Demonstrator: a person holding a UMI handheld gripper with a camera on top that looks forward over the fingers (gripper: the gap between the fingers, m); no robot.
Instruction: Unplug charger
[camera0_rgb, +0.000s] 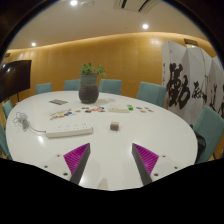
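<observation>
Left of the fingers, well beyond them: TV screen (16, 75) on the wall, teal chairs (43, 88) round the far rim of the white oval table (150, 135).

Ahead-left of the left finger: white power strip (70, 130), lying long-side toward the gripper. Cable (28, 120) loops off its left end. Something small and dark sits by that end; can't tell if that's the charger or just a plug. Colourful flat items (68, 113) just beyond the strip.

Gripper (111, 157): fingers wide open, nothing between them, magenta pads (77, 155) facing bare tabletop. Well short of the strip.

Straight ahead, beyond the fingers: dark potted plant (90, 85). Small dark block (114, 126) just ahead of the gap, nearer than the pot — could also be the charger, too small to call.

Right of the fingers, far: calligraphy banner (190, 85).

Risks, my read:
- Target ambiguity: two candidates, so wrong object gets grabbed.
- Strip is loose on the table, so pulling drags the whole strip instead of freeing the plug.
- Off-axis pull levers the prongs and the fingers slip off.
- Cable loop snags a finger on approach from the left.
</observation>
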